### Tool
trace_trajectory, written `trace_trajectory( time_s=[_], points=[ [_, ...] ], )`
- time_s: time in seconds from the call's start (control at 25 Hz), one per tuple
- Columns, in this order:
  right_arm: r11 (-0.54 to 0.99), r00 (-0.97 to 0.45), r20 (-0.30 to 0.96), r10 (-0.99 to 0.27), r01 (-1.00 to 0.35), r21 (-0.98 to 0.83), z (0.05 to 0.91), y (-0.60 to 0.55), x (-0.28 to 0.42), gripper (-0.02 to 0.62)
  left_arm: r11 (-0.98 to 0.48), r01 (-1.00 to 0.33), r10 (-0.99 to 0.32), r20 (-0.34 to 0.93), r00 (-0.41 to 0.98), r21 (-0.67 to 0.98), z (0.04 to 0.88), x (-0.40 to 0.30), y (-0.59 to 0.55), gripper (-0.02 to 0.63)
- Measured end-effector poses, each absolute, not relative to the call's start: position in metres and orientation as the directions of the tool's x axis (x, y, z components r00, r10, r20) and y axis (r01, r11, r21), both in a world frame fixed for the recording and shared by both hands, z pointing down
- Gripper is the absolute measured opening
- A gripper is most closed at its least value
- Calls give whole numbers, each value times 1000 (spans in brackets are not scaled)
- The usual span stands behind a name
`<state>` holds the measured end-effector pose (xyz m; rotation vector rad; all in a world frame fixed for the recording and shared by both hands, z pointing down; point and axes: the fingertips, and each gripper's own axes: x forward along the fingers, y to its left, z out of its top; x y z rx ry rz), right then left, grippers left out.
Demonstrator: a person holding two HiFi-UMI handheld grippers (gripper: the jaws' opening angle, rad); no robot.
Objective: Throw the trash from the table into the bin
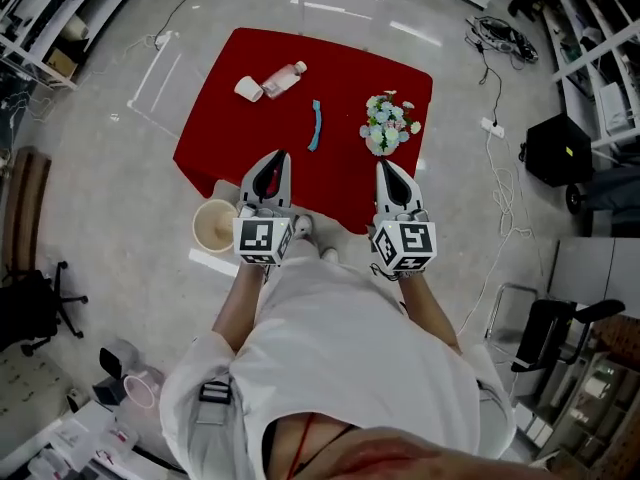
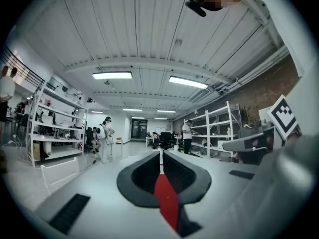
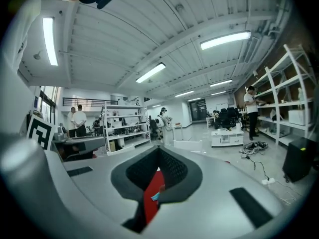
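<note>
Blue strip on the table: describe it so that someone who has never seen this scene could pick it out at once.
Start at the red table in the middle of the head view. Near its centre, between the clear bottle lying to the left and the bunch of flowers to the right, lies the blue strip. It is the only blue thing there: long, thin, flat and slightly curved.

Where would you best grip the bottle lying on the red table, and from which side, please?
Probably across its body, nearer the cap end, from above: the bottle lies flat on the table, and the cup crowds its other end. Jaws should straddle its width.
</note>
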<state>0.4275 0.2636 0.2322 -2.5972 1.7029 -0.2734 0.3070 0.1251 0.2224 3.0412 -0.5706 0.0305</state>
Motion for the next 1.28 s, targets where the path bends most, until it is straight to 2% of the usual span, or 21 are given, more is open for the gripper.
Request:
trace_trajectory(
  time_s=[0.16, 0.32, 0.52, 0.68, 0.84, 1.0, 1.28],
  points=[
    [-464, 441, 190, -877, -880, -99, 241, 259, 448, 6, -943, -313, -304, 92, 948, 112, 255, 345, 110, 8],
    [-531, 502, 241, -830, -845, -69, 251, 258, 467, 8, -954, -271, -253, 141, 957, 129, 291, 378, 95, 80],
    [-614, 575, 292, -765, -787, -58, 255, 259, 486, 8, -966, -242, -217, 226, 950, 93, 337, 418, 76, 128],
    [-651, 613, 314, -725, -759, -21, 260, 257, 493, 6, -958, -265, -214, 342, 915, 110, 397, 437, 60, 170],
    [-716, 667, 341, -662, -698, -25, 267, 270, 501, 7, -947, -313, -246, 464, 851, 72, 446, 445, 50, 172],
    [-777, 720, 356, -596, -628, -31, 271, 285, 510, 6, -946, -315, -209, 603, 770, 74, 501, 458, 51, 172],
    [-848, 778, 386, -496, -529, -24, 282, 311, 519, 7, -943, -332, -221, 732, 645, 7, 557, 486, 52, 172]
  ],
)
